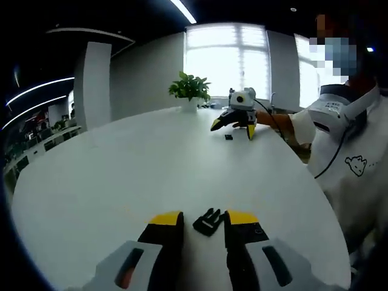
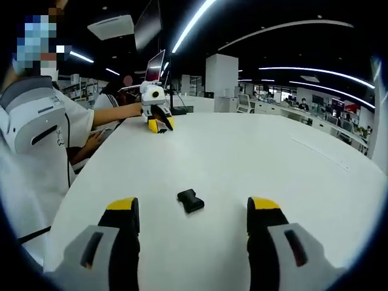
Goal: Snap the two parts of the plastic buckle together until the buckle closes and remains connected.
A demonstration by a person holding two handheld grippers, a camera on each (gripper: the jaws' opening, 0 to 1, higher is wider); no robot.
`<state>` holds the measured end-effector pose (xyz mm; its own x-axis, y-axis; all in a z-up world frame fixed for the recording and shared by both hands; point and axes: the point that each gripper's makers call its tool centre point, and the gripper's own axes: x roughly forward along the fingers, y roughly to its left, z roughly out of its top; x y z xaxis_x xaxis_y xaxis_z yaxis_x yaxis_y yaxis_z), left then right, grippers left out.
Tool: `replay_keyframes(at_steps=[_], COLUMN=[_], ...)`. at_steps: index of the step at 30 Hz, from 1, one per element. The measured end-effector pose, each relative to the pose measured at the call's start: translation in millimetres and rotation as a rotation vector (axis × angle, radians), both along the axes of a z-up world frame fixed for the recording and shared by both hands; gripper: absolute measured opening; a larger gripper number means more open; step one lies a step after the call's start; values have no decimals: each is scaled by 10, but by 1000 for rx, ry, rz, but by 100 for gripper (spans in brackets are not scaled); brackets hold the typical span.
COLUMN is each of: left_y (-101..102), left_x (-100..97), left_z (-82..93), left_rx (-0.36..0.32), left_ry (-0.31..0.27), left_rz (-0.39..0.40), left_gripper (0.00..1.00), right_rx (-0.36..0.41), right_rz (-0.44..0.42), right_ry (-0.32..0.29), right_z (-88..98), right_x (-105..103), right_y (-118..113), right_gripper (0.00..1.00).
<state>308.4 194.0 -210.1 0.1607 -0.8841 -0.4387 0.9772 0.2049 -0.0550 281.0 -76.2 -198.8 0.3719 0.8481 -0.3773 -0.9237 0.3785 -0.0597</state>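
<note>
On the white worktop (image 1: 121, 170), each open, empty hand-held gripper frames one buckle half: left (image 1: 203, 227) around the pronged piece (image 1: 208, 221), right (image 2: 193, 212) near the socket (image 2: 190, 200). Square up before closing.

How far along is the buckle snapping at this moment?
Nothing is joined yet. The pronged buckle half lies on the white table between the open left gripper jaws. The socket half lies apart, ahead of the open right gripper. Grasping both, aligning and snapping remain.
</note>
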Motion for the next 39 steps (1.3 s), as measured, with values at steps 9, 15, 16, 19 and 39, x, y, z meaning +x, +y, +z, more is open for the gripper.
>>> replay_keyframes(at_steps=[9,15,16,19,39], left_y=[31,-13,-19,-23,-82], left_x=[25,-20,-24,-35,-143], left_z=[-3,-7,-7,-7,-7], left_rx=[-13,-14,-14,-12,-31], left_ry=[-1,1,1,-1,34], left_rz=[-17,-23,-23,-24,-32], left_gripper=[24,22,22,20,13], right_rx=[-2,-14,-17,-13,-2], right_rz=[19,27,30,39,29], right_ry=[-3,-10,-7,-3,16], right_z=[3,-24,-37,-29,-35], right_x=[63,128,132,141,162], right_y=[41,85,94,119,130], right_gripper=[66,60,60,59,37])
